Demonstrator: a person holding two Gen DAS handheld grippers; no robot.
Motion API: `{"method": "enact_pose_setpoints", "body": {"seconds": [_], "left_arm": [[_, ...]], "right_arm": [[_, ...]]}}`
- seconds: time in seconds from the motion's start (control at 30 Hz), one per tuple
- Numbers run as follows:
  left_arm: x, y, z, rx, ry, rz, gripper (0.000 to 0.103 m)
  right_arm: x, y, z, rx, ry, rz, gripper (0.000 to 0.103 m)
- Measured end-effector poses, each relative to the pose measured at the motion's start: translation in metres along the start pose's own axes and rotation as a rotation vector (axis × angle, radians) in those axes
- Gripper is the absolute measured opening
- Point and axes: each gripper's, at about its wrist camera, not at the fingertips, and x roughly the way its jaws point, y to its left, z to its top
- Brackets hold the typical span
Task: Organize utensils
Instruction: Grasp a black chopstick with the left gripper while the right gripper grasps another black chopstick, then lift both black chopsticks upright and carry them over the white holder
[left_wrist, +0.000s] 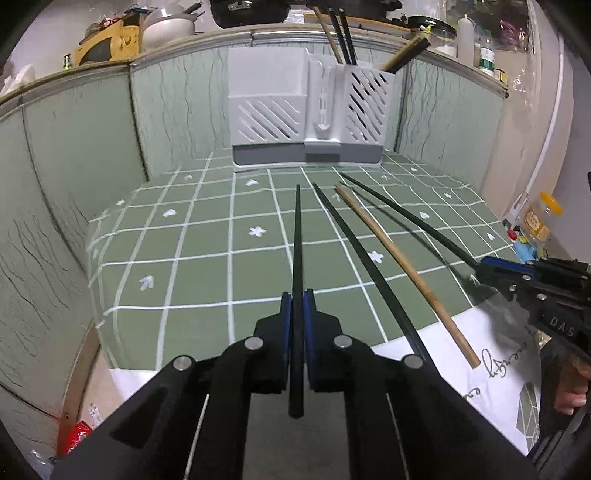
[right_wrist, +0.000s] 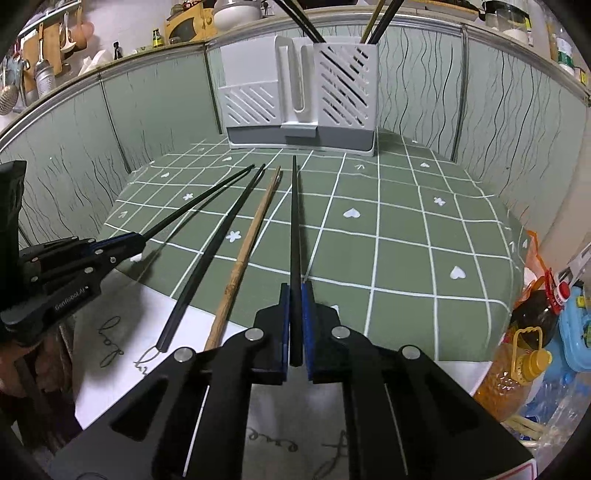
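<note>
Nearest the lens in the left wrist view, the left gripper (left_wrist: 297, 295) is clenched on a black chopstick (left_wrist: 297, 236), its blue pads pressing the shaft near the butt end. A short stub pokes back toward the camera, and the rest runs forward over the green checked tablecloth (left_wrist: 207, 240). The right gripper (right_wrist: 295, 290) is clamped the same way on a second black chopstick (right_wrist: 294, 206).

Both held sticks lie with their long axes along the fingers, thin tips aimed away toward the white slotted utensil holder (left_wrist: 306, 110) at the far edge of the table, butts toward the person. From these views I cannot tell whether the tips are touching the cloth or just off it. Between the grippers two sticks lie on the table untouched — a third black chopstick (right_wrist: 218, 251) and a bamboo chopstick (right_wrist: 247, 254) — also pointing roughly toward the holder, with their butt ends resting on a white printed cloth (right_wrist: 122, 314).

The step in hand looks like carrying each stick to the holder's right compartment (right_wrist: 347, 81), where several chopsticks already stand. To do it well, I would raise each stick clear before travelling so the tip does not drag on the cloth, then swing it toward upright and enter from above the rim. Gripped so near the end, the thin shaft may pivot in the pads — slow moves will help. The arms should go in one at a time so the sticks do not cross.
</note>
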Motion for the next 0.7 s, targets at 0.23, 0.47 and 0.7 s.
{"method": "enact_pose_setpoints", "body": {"seconds": [0.23, 0.47, 0.7], "left_arm": [[-0.024, 0.014, 0.010, -0.023, -0.028, -0.024, 0.006], [-0.050, 0.019, 0.025, -0.014, -0.075, -0.038, 0.006], [-0.074, 0.021, 0.042, -0.003, -0.122, -0.049, 0.006]], "right_arm": [[-0.023, -0.003, 0.010, -0.003, -0.031, 0.000, 0.006], [-0.052, -0.008, 0.025, -0.002, -0.079, -0.007, 0.006], [-0.076, -0.016, 0.042, 0.011, -0.132, -0.009, 0.006]]}}
